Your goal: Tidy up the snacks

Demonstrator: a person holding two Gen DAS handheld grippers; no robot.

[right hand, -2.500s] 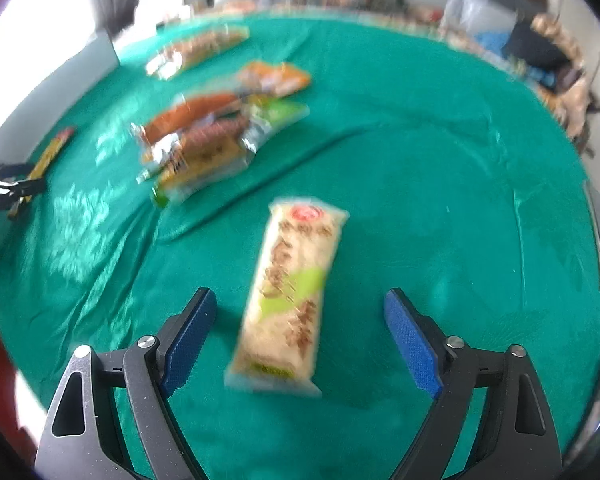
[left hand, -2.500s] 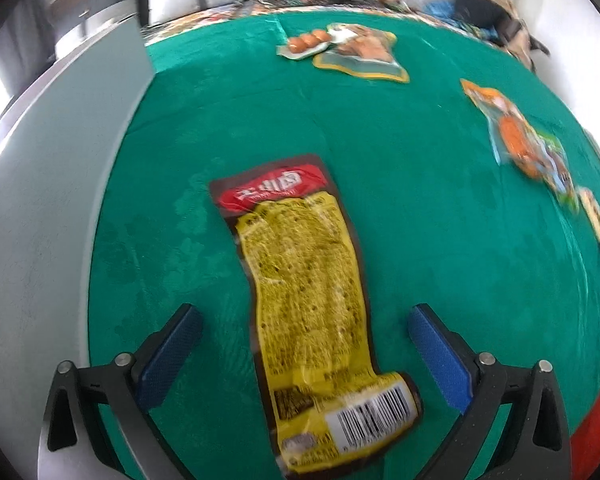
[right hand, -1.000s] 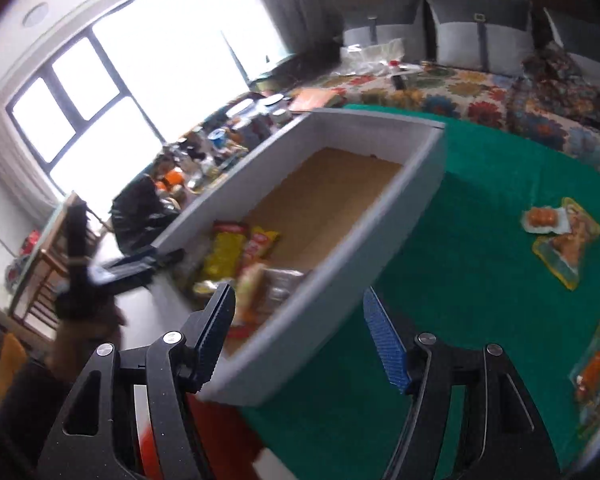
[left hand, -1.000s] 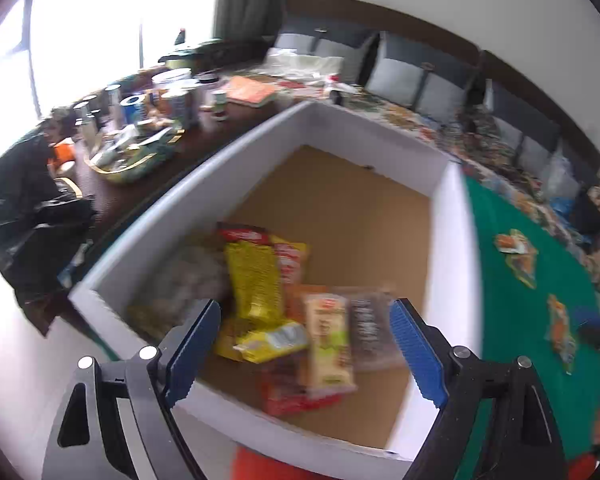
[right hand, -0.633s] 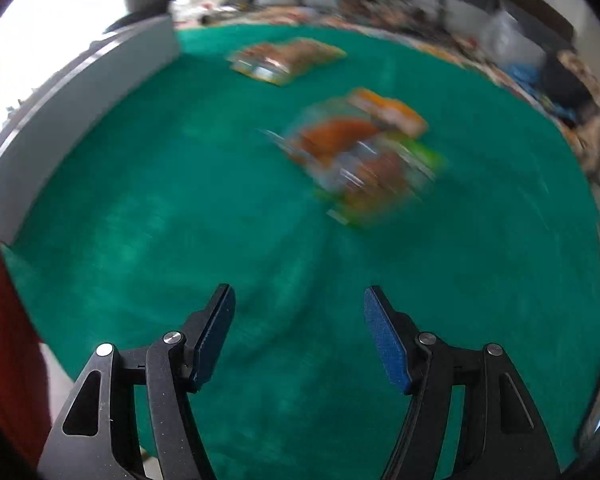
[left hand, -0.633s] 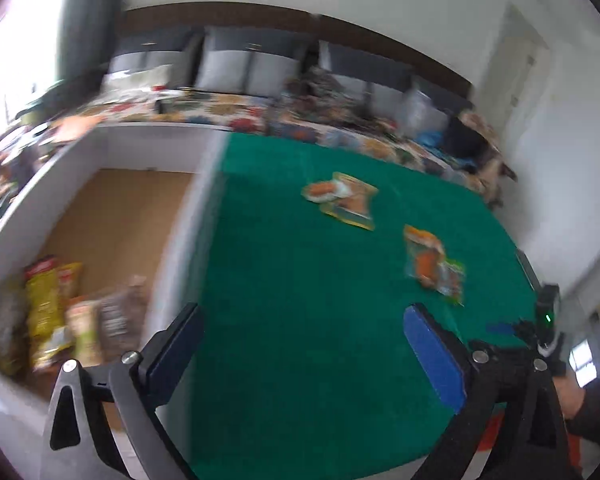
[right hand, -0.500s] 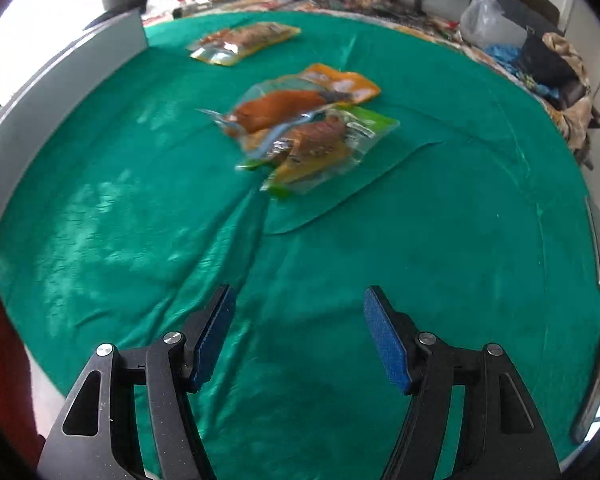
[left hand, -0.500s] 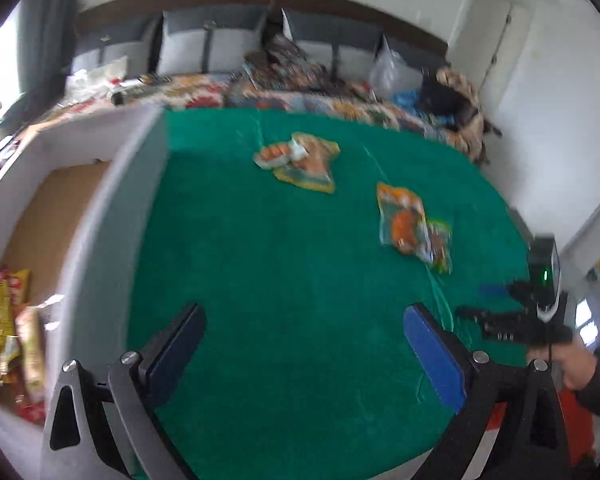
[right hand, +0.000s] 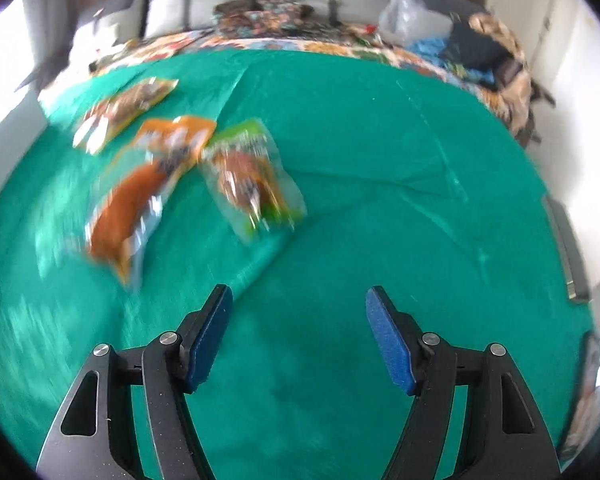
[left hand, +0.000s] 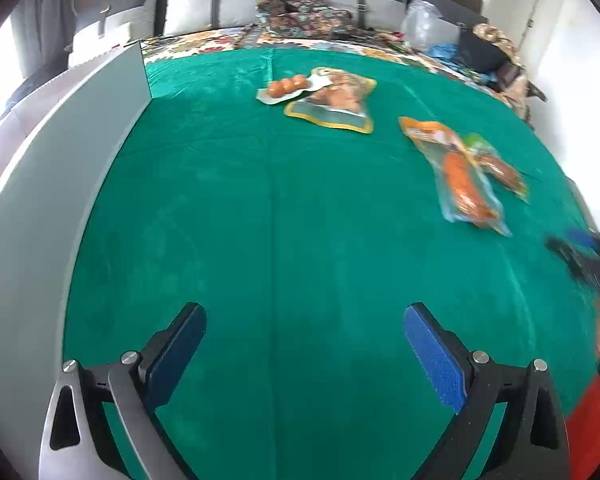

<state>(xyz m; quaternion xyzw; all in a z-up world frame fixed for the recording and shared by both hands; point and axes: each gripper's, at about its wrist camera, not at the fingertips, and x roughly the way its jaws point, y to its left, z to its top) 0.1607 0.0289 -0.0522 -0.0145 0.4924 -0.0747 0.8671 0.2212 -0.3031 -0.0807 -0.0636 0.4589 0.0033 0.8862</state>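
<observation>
Snack packets lie on the green cloth (left hand: 292, 216). Far ahead in the left wrist view are a small pack of orange balls (left hand: 286, 88) and a yellow-rimmed packet (left hand: 336, 104). To the right lie an orange packet (left hand: 458, 172) and a green-topped packet (left hand: 500, 168). My left gripper (left hand: 304, 312) is open wide over bare cloth. My right gripper (right hand: 298, 294) has its jaws opening with nothing between them. The orange packet (right hand: 140, 196) and the green-topped packet (right hand: 252, 176) lie ahead of it to the left, blurred.
The grey wall of the cardboard box (left hand: 60, 168) runs along the cloth's left side. A person's hand with the other gripper (left hand: 584, 260) shows blurred at the right edge. A patterned bench with bags (left hand: 440, 32) lies beyond the table.
Both views have swung away from the box with snacks and now look down at the green cloth. The left jaws stand wider. The right gripper has come closer to the orange and green-topped packets.
</observation>
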